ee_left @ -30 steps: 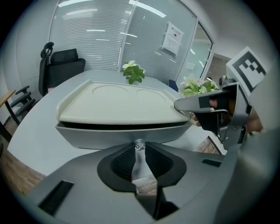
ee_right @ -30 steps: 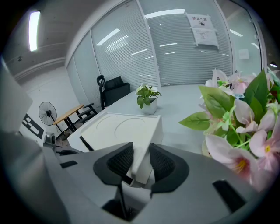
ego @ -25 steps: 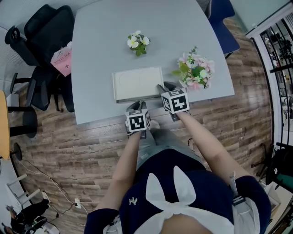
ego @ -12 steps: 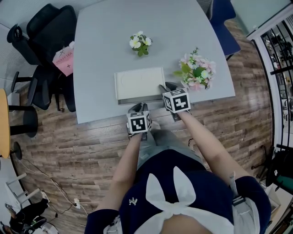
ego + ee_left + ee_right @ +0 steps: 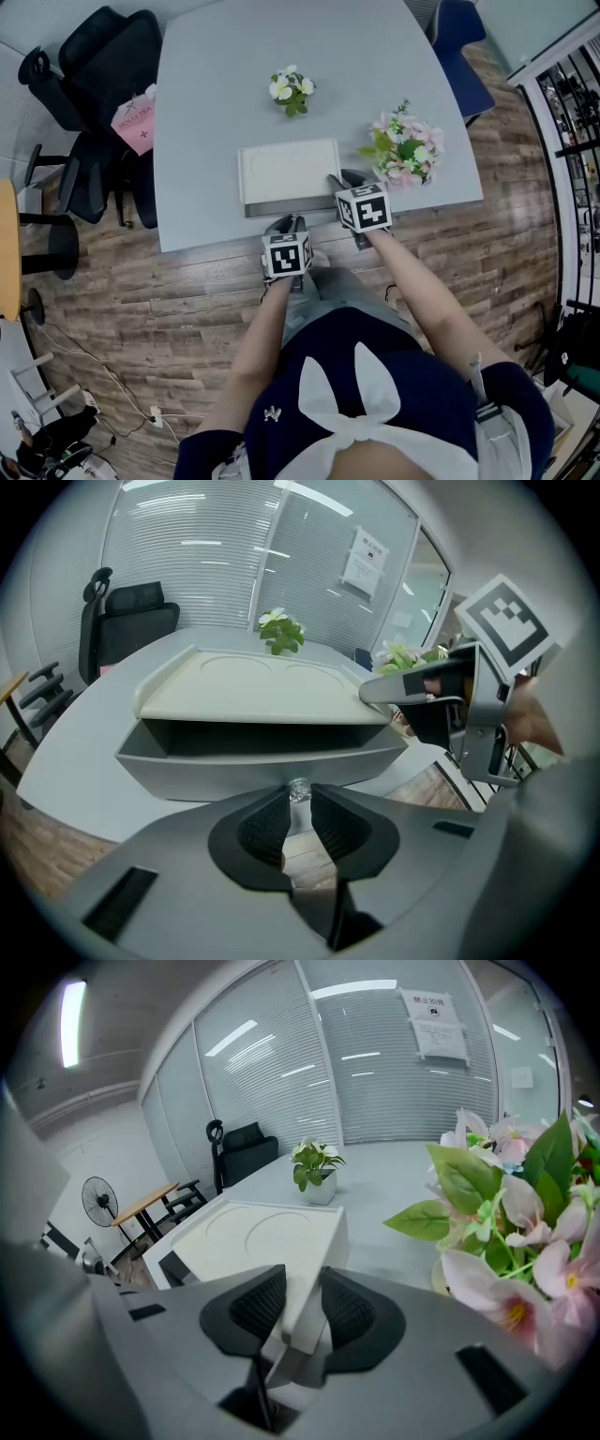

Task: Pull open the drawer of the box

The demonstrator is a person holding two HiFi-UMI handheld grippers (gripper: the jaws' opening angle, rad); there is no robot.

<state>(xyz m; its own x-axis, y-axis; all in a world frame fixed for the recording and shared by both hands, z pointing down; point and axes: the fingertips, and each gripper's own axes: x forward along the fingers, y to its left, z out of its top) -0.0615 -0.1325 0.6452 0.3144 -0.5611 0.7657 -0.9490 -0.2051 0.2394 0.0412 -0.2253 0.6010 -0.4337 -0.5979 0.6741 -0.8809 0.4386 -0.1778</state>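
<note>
Drawer (image 5: 253, 766) of the white box (image 5: 289, 169) stands partly pulled out toward you, its grey tray showing an open gap under the box's lid-like top. The box sits flat on the grey counter (image 5: 216, 112), close to the edge nearest you and roughly midway along it.

Your left tongs (image 5: 298, 794) are clenched on the small clear knob (image 5: 298, 789) at the middle of the drawer's front, with both ribbed pads pressed against it. Your right tongs (image 5: 298, 1302) are clamped on the box's near right corner, one pad on each side of that corner. In the head view both tools point down and forward, with the left one at the drawer front and the right one just beside it at the box's corner.

A small pot of white flowers (image 5: 289, 89) stands behind the box, well apart from it. A bunch of pink flowers (image 5: 403, 150) stands near the box's right side. Off the counter's far left corner are a black office chair (image 5: 94, 66) and a pink bag (image 5: 131, 122). The floor (image 5: 187, 300) is wood plank.
</note>
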